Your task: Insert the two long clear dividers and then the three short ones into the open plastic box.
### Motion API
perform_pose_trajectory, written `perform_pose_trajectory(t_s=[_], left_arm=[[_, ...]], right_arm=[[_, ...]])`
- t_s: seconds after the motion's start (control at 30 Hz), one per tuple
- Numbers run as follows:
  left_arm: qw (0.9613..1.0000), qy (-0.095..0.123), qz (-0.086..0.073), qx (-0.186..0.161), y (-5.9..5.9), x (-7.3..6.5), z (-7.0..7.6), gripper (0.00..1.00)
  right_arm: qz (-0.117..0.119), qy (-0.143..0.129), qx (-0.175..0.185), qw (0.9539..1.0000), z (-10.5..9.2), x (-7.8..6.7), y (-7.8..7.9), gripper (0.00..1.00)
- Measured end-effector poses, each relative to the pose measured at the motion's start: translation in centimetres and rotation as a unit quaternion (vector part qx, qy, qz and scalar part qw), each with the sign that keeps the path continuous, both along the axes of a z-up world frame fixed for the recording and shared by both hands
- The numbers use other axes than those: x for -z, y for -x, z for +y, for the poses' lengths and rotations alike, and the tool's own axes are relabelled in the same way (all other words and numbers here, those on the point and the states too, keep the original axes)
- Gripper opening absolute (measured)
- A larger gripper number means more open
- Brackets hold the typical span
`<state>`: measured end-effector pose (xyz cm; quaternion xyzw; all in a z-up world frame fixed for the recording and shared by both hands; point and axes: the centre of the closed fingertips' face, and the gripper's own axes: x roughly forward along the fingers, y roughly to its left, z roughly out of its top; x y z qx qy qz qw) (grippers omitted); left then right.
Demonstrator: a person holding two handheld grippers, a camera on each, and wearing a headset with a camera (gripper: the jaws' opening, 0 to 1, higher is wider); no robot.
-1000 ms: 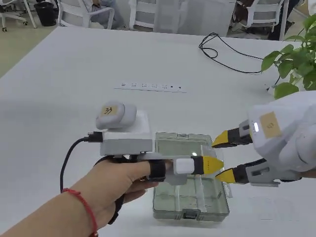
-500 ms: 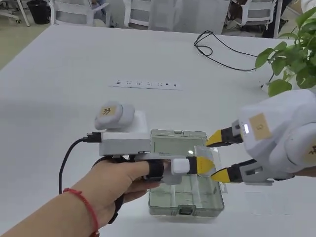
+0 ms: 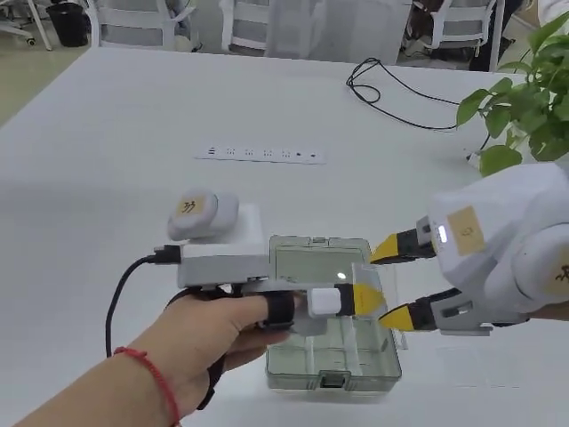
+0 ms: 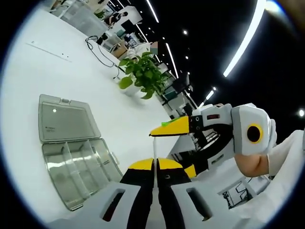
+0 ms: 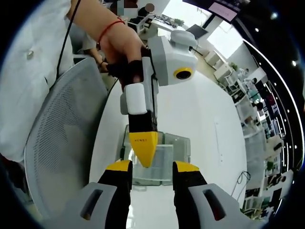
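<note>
Head view: open box (image 3: 307,372) on desk (image 3: 133,160). Left hand-held gripper (image 3: 369,298) sits above the box's right side, jaws closed on a clear divider (image 3: 377,277). Right hand-held gripper (image 3: 388,286), jaws apart, straddles that tip at the box's right edge.

White table (image 3: 107,133): open plastic box (image 3: 307,363), power strip (image 3: 260,154), black cable (image 3: 354,89).

Clear-grey box (image 3: 302,375), grn plant (image 3: 523,114)
</note>
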<state>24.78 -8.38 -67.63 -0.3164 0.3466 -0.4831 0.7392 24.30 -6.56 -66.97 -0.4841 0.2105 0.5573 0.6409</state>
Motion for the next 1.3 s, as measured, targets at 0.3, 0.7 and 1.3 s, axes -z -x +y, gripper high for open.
perform_pose_trajectory(t_s=[0.3, 0.7, 1.3], left_arm=[[0.9942, -0.022, -0.093, 0.049, 1.2, -0.1, 0.2, 0.00], [0.9722, -0.030, -0.199, 0.119, 3.6, -0.9, 0.0, 0.00], [0.9553, -0.031, -0.257, 0.144, 4.3, -1.4, -0.4, 0.00]], right_arm=[[0.104, -0.080, 0.026, 0.9910, -0.1, -2.2, 0.0, 0.30], [0.283, -0.102, -0.011, 0.9537, -0.6, -2.6, 1.2, 0.15], [0.330, -0.065, -0.048, 0.9406, -0.5, -1.8, 3.7, 0.04]])
